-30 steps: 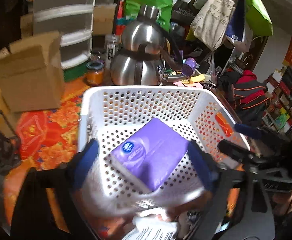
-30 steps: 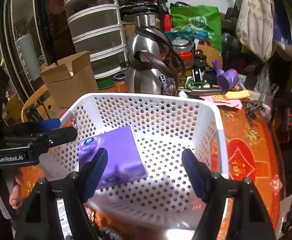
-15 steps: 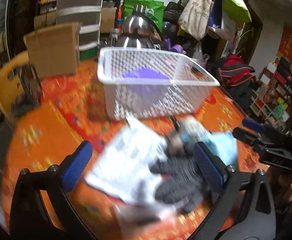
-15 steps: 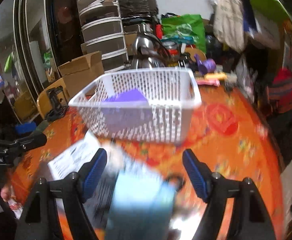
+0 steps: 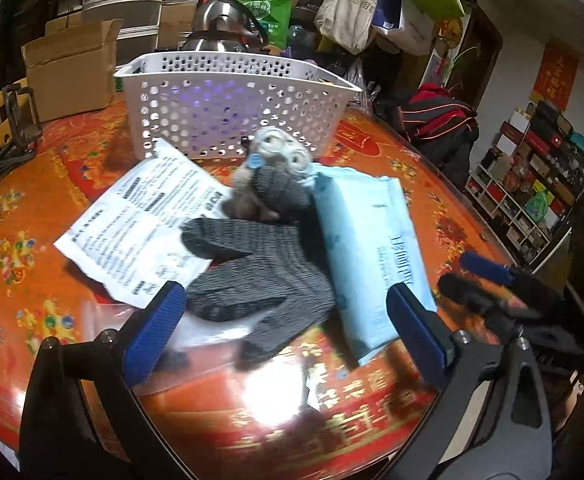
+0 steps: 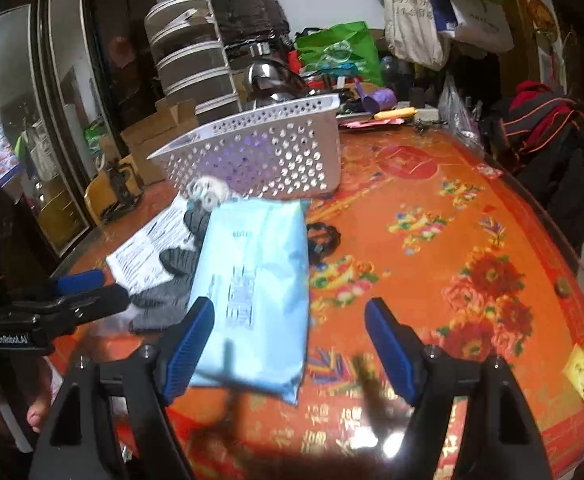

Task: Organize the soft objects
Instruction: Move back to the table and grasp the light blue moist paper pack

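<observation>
Hovering low over the counter (image 5: 32,208), the left gripper (image 5: 284,328) has its jaws spread wide and empty; a second ago it hung above the white basket (image 5: 228,96), now well ahead of it. Between the jaws lie the grey gloves (image 5: 260,276), partly covering a white printed packet (image 5: 140,224) ahead and to the left. A clear plastic bag (image 5: 196,332) shows under the gloves, near the left jaw. Ahead of the gloves sits a small plush toy (image 5: 276,168), just in front of the basket wall. Purple from the tissue pack (image 5: 212,100) shows through the basket holes; the pack was seen from above a second ago. The light blue soft pack (image 5: 372,248) lies against the gloves, its near end by the right jaw.

The right gripper (image 6: 288,344) also has wide, empty jaws. It has likewise pulled back from over the basket (image 6: 260,156). The blue pack (image 6: 256,284) lies between its jaws, close to the left one, apparently not touching it. Gloves (image 6: 164,300) and packet (image 6: 144,252) sit left of the jaws, beside the left gripper (image 6: 80,292). Both views are motion-blurred near the bottom.
</observation>
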`<state>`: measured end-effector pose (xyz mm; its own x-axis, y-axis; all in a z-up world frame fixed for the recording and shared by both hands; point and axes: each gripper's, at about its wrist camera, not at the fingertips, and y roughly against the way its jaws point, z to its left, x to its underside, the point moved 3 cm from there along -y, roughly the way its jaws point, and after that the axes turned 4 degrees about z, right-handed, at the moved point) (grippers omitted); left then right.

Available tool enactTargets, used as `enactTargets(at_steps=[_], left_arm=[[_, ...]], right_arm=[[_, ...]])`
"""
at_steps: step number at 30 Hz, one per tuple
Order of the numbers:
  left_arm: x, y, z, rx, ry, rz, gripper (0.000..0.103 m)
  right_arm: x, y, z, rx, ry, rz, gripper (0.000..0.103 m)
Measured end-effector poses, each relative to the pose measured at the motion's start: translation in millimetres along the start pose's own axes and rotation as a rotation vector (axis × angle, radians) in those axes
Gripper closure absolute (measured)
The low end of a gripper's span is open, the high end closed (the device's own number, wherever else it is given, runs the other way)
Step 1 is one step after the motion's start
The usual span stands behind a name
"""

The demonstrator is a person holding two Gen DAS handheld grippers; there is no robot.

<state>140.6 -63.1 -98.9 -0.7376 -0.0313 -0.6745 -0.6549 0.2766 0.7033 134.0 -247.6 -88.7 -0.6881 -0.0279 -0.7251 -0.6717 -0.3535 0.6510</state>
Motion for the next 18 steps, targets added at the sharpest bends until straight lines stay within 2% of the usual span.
enactTargets(at_steps=[2,6,7,8,11,13,18], left_arm=[[-1,-4,-11,0.002,-0.013,0.003,0.011],[-5,-17,-28,0.01,-0.033,0.026,0.026],[-4,-21,-33,0.011,-0.037,0.034,0.028],[-6,-24,-36,0.015,-0.042,0.039,0.03],[-6,-35,-41,0.016,-0.05,0.058,0.051],[-5,-42,-41,0.034,-0.039,0.079,0.056],[-9,-50,-45,0.065,-0.04,0.083,0.057]], right_arm=[[5,-2,-2,-0.011,0.012,0.019,0.027],[10,-6,-6,-0.071,0.014,0.041,0.042],[10,-8,-7,-0.081,0.015,0.043,0.048],[10,-10,-8,-0.086,0.019,0.049,0.049],[12,-19,-8,-0.11,0.025,0.074,0.051],[13,-25,-8,-0.122,0.028,0.092,0.052],[14,-31,-7,-0.158,0.04,0.11,0.052]])
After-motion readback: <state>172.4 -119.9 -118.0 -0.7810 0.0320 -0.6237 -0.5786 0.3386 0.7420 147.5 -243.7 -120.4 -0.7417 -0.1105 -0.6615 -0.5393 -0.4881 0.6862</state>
